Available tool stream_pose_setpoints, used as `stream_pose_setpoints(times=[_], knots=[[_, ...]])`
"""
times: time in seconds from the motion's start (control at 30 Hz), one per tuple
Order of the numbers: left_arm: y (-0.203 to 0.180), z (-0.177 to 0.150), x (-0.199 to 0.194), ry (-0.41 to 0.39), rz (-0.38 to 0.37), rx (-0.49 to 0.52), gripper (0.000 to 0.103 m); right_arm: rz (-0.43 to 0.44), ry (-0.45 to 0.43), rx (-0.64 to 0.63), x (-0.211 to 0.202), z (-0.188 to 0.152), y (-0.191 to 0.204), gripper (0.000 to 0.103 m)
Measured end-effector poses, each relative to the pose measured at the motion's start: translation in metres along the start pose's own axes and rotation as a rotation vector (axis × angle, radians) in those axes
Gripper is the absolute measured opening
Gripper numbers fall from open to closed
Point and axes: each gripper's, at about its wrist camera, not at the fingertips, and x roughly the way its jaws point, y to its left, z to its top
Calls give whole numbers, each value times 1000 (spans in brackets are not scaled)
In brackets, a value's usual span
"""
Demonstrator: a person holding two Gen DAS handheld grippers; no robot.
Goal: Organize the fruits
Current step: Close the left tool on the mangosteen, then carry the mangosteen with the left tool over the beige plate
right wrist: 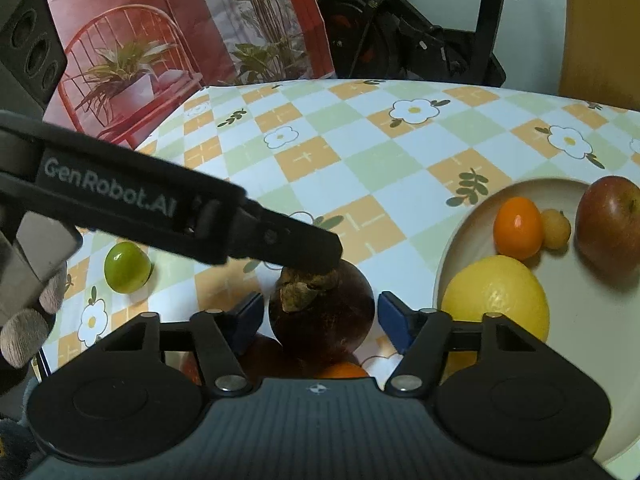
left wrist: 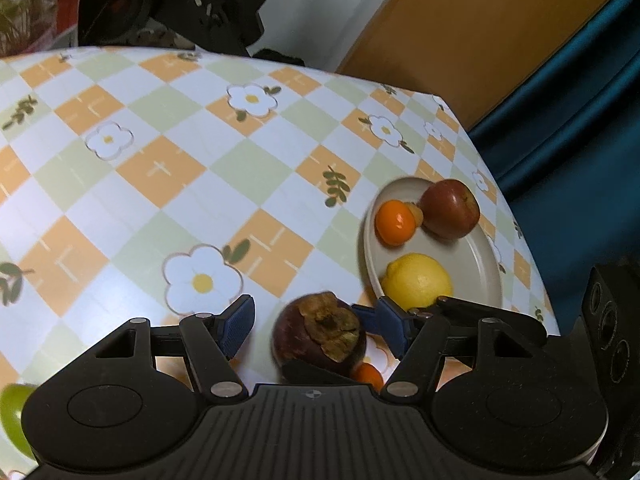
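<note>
Low in both frames, my left claw and right claw stand apart around the mangosteen, neither clamped. I judge it firm, round and smooth, so I'd grip its widest sides below the dry calyx. Farther right, the plate holds lemon, orange and apple; a lime lies on the worktop at left.

A lived-in home room, probably a dining corner: a flower-checked tablecloth fills mid-frame; an exercise bike stands at upper centre; a potted-plant backdrop hangs upper left.
</note>
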Motion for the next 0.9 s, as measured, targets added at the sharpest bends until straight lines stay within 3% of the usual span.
stream_pose_setpoints(times=[0.17,0.63,0.9], knots=[[2,-5,10,31,-16,-15,54,-4,-6,-1,0,-2,0,62],[-2,-7,11,19,3,-11,54,-12,-6,-2,-1,-4,1,62],[-19,0,-10,-61,6,23,52,7,-101,13,-18,-5,-2,62]])
